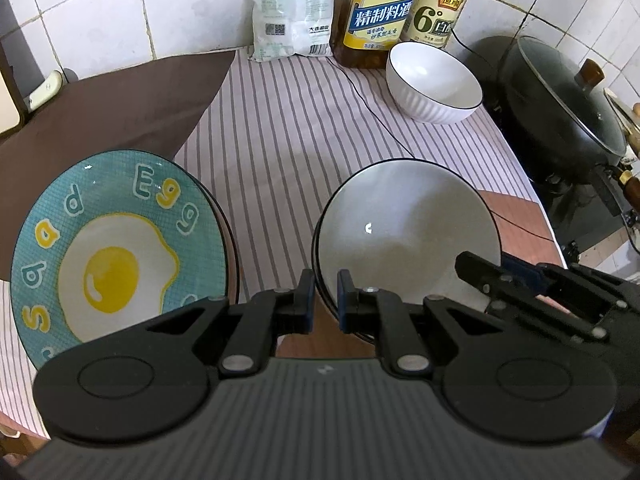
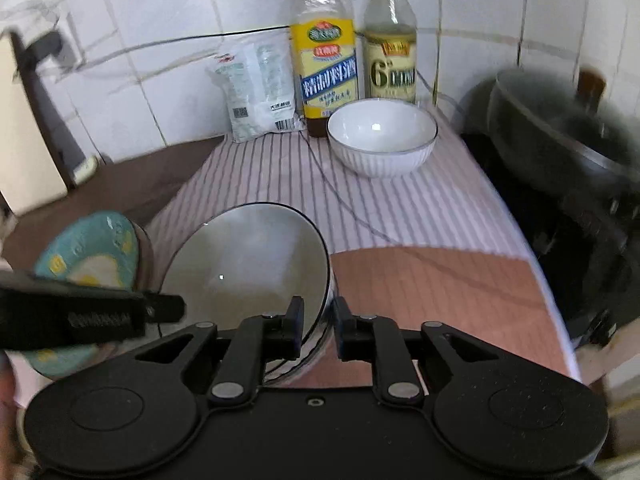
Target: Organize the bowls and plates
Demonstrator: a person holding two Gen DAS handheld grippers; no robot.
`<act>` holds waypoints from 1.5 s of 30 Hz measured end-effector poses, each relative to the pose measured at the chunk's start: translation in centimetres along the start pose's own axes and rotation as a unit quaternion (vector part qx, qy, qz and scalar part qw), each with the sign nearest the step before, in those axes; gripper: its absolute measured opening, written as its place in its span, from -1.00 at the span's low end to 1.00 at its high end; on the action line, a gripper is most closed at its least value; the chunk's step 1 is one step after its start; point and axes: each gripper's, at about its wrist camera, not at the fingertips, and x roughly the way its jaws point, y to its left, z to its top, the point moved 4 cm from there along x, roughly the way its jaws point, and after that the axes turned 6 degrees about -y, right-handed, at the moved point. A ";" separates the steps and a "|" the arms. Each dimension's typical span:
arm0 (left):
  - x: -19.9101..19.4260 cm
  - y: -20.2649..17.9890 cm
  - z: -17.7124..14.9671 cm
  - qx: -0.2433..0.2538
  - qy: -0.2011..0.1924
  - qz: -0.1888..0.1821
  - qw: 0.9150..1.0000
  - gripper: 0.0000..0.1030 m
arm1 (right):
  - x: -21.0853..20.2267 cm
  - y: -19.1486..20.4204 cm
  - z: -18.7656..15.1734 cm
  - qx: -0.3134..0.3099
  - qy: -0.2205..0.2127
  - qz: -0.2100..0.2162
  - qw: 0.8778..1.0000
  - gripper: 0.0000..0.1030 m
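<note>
Black, blue-padded, the left claw point(image 1: 325, 300) is pinched on the near rim of a smooth white ceramic bowl with a thin dark rim point(image 1: 404, 220), one pad inside the rim and one outside. The bowl is tipped up on edge, its mouth facing back toward the claw. The right claw point(image 2: 318, 320) straddles the same rim on the opposite side; that view is blurred, so I cannot tell whether its pads press the wall or only bracket it.

Ahead of both claws and somewhat right, well apart across the striped cloth point(image 1: 288, 128), stands a matching white ribbed bowl with a dark rim point(image 1: 434, 80), upright and empty. It is probably where the held bowl should nest, and the right claw seems the nearer.

Just left of the left claw leans a teal round plate painted with a fried egg point(image 1: 116, 248), lettered "Egg". Behind the ribbed bowl, a yellow-labelled bottle point(image 1: 380, 8) reads "精制料酒"; the clear bottle point(image 1: 438, 12) beside it reads "6°".
</note>
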 end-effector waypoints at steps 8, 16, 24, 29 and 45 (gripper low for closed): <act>-1.0 0.0 0.0 -0.009 0.003 -0.023 1.000 -0.65 | -1.5 -0.6 0.0 -0.010 -0.030 0.025 0.999 -0.55; -4.1 -0.2 2.3 -0.006 -0.039 -0.071 0.997 -0.53 | -4.5 -1.5 2.8 0.010 -0.094 0.058 0.994 -0.36; -4.5 -0.8 6.3 0.020 -0.085 -0.097 0.992 -0.41 | -1.9 -5.0 6.2 0.076 -0.096 0.049 0.991 -0.31; -3.1 -1.0 8.9 0.036 -0.109 -0.095 0.989 -0.35 | 0.7 -6.4 7.9 0.104 -0.092 0.049 0.989 -0.27; 7.5 -2.7 13.8 0.022 -0.092 -0.102 0.990 -0.09 | 9.1 -9.6 8.8 0.108 -0.066 -0.010 0.992 -0.17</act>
